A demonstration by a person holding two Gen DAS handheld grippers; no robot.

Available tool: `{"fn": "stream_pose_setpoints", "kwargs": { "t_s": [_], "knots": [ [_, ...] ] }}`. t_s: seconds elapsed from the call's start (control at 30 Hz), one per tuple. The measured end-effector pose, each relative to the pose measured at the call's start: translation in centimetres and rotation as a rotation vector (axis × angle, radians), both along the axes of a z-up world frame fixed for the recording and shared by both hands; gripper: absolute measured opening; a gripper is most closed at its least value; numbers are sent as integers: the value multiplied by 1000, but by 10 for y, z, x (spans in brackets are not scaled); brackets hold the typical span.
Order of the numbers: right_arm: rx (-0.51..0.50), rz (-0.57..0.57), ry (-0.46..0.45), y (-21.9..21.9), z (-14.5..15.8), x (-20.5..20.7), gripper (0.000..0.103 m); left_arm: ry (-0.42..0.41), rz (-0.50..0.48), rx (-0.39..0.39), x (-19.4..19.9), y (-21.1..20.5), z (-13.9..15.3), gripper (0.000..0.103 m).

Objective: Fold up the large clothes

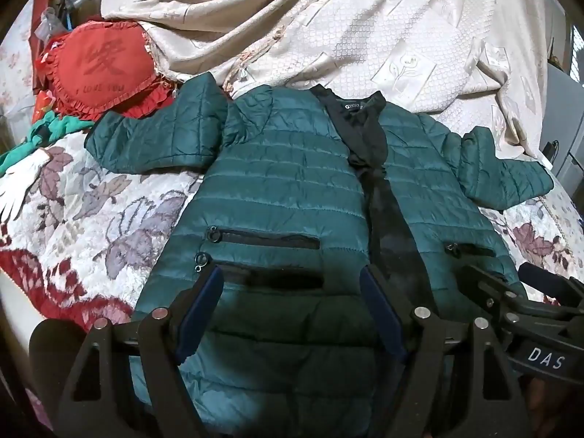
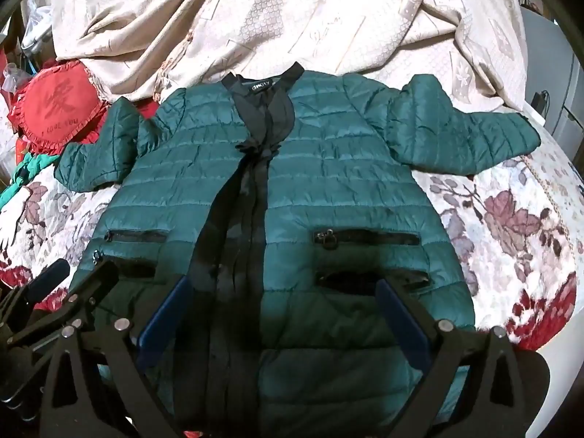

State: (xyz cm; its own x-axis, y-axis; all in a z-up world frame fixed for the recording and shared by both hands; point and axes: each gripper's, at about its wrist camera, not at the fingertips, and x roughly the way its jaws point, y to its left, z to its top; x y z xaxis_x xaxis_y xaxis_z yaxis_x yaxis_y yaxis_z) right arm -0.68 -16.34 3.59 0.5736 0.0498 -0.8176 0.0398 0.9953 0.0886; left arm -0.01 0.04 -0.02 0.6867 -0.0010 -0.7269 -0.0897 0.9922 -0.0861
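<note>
Both grippers, left gripper (image 1: 292, 306) and right gripper (image 2: 283, 314), hover with jaws apart, empty, above the hem of the quilted teal puffer jacket (image 1: 288, 182); it lies flat, sleeves spread, on the floral bedspread (image 1: 91, 226); slippery padding may slide from a shallow pinch, so the fold could skew.

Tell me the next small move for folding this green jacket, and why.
Probably bring the left hand-held gripper to the sleeve on its side and fold it across the chest. The green jacket lies flat, front up, both sleeves spread out, and both hand-held grippers, the right too, are open and empty.
</note>
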Motion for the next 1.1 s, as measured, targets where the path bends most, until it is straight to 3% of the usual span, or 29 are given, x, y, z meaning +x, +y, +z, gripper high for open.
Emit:
{"fn": "stream_pose_setpoints", "kwargs": {
  "t_s": [0.83, 0.97, 1.1],
  "knots": [
    [-29, 6, 24, 1, 0, -3, 102, 14, -3, -8, -2, 0, -4, 61],
    [2, 0, -6, -3, -5, -6, 102, 20, 1, 2, -3, 1, -8, 61],
    [-48, -7, 50, -2, -7, -3, 102, 60, 6, 20, 0, 3, -9, 61]
  ]
}}
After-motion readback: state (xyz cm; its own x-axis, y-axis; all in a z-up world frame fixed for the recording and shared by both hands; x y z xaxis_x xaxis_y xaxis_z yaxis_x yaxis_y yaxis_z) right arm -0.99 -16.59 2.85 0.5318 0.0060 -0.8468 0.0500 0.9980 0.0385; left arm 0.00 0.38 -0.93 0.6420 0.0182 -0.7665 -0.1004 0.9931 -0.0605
